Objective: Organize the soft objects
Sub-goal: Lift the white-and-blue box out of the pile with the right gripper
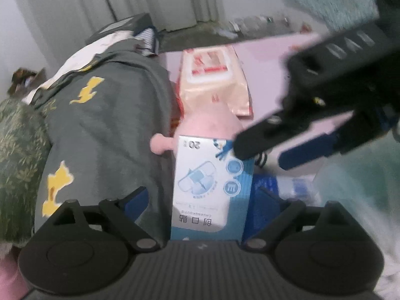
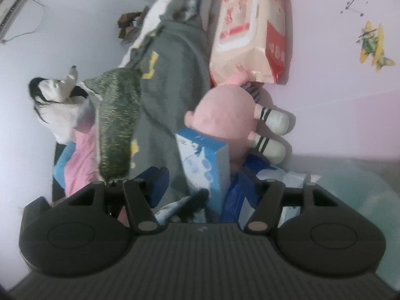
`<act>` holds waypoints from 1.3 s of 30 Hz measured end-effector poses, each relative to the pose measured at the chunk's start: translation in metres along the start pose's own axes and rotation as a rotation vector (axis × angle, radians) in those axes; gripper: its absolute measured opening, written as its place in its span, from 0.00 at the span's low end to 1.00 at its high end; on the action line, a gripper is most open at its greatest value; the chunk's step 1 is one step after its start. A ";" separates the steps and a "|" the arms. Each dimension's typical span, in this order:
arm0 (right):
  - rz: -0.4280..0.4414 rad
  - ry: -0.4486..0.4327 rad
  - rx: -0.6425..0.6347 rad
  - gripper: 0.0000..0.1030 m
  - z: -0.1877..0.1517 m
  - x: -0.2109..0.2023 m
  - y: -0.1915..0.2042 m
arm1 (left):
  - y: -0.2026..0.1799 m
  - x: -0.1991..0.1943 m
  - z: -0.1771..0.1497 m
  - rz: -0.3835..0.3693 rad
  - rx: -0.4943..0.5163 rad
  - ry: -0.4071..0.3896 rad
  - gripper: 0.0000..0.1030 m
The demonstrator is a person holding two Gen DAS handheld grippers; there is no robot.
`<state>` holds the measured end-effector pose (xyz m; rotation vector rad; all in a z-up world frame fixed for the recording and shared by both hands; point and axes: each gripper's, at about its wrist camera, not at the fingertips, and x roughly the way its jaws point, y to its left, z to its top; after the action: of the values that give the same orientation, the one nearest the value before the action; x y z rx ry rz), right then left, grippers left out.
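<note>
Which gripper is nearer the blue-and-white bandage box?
Left. The left gripper straddles the bandage box, fingers on either side. The right gripper comes in from the side, one fingertip at the box's far corner; contact is unclear.

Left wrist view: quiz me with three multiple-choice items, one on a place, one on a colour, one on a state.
1. Where is the blue and white box?
A. between the left gripper fingers
B. on the wipes pack
C. under the grey cloth

2. What colour is the plush toy behind the box?
A. green
B. pink
C. black

3. How do the left gripper's jaws stand?
A. shut tight on the box
B. spread, clear of the box's sides
C. out of view

Key: 1 A, the box stands in the gap; 2 B, a pink body shows above the box; 3 B, gaps show both sides.
</note>
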<state>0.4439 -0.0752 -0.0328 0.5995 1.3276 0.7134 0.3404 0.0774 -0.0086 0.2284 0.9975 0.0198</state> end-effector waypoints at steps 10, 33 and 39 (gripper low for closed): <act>0.022 0.003 0.039 0.61 0.010 0.043 -0.014 | -0.005 0.028 0.005 -0.012 -0.043 0.024 0.72; 0.188 -0.140 -0.097 0.31 -0.039 -0.125 0.015 | -0.098 -0.133 0.035 -0.027 -0.004 -0.169 0.72; 0.184 -0.258 -0.070 0.25 -0.063 -0.231 -0.037 | -0.173 -0.158 0.048 -0.223 0.049 -0.220 0.75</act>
<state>0.3648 -0.2749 0.0788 0.7370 1.0141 0.7997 0.2793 -0.1197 0.1132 0.1587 0.8001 -0.2289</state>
